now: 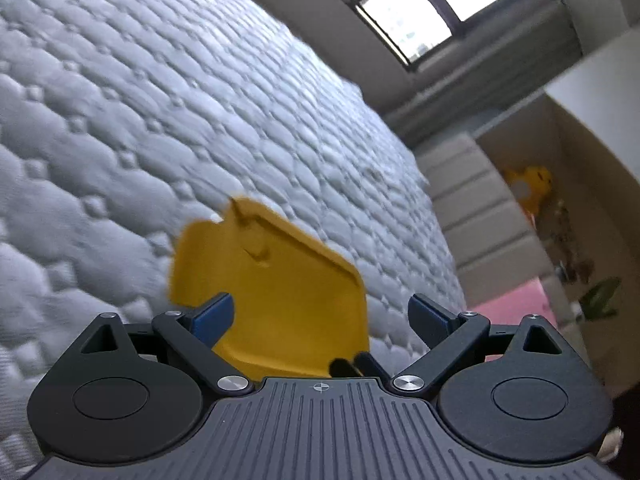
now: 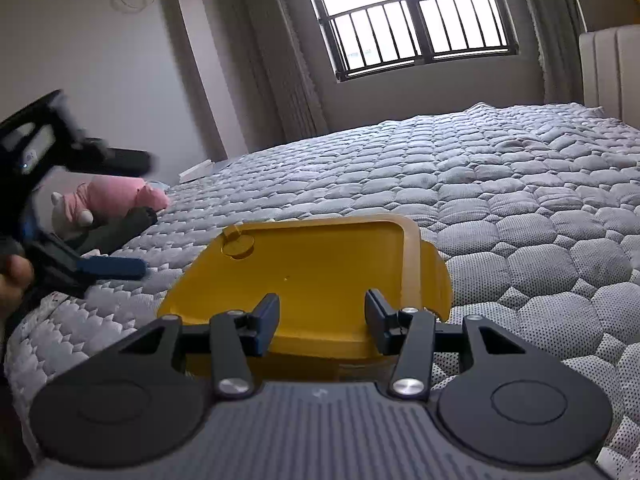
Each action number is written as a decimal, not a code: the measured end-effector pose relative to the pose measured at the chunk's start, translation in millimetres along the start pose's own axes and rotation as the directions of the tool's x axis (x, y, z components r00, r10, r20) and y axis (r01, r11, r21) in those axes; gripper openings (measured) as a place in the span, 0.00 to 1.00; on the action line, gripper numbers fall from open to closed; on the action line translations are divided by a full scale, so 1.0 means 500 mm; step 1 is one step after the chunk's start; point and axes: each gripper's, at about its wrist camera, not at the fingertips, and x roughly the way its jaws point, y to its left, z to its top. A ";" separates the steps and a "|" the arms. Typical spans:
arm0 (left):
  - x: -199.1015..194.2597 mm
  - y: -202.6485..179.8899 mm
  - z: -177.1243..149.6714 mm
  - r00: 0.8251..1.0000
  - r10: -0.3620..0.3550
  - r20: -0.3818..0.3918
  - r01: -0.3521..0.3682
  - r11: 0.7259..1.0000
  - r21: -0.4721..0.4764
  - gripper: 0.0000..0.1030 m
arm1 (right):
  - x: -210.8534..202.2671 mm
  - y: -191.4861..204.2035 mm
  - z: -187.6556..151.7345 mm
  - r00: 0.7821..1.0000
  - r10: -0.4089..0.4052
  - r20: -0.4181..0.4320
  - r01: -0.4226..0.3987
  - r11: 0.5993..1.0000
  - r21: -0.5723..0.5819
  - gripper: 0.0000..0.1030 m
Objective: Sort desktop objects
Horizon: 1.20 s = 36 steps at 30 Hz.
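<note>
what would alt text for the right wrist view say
The right tongs sit open over a yellow lidded box on a grey quilted bed. The left tongs, also open, are at the left edge, near a pink plush toy; a barred window is behind.

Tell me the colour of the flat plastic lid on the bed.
Mustard yellow plastic lid, clearest in the right wrist view.

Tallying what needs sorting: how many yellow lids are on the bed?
1. The yellow lid lies on the quilted bed, directly ahead of the right gripper. Others may be out of view.
</note>
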 end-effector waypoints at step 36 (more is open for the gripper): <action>-0.008 -0.032 -0.096 0.996 0.047 0.070 -0.061 0.973 0.221 0.94 | -0.035 0.015 -0.045 0.986 -0.056 0.159 0.045 0.997 0.070 0.57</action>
